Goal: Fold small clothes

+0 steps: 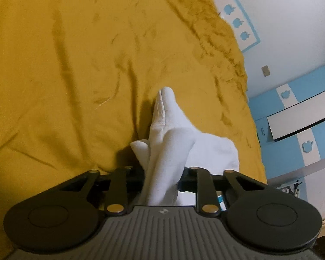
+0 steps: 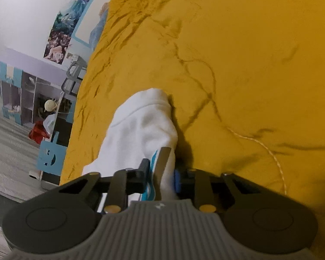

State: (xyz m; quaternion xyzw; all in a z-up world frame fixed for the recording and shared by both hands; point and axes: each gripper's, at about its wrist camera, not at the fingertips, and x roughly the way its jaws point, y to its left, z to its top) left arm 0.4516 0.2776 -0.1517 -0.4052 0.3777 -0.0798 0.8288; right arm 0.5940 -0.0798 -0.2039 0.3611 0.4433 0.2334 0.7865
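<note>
Now white sock (image 1: 162,151) bunched, creased; left gripper (image 1: 162,182), right gripper (image 2: 162,173) fingers clamped on it.

A bed (image 1: 65,75) covered by a wrinkled mustard-yellow sheet (image 2: 249,54) carries everything. A white sock (image 1: 169,130) lies on the sheet, bunched and partly raised. A pale thread (image 2: 270,149) curls across the sheet near it.
</note>
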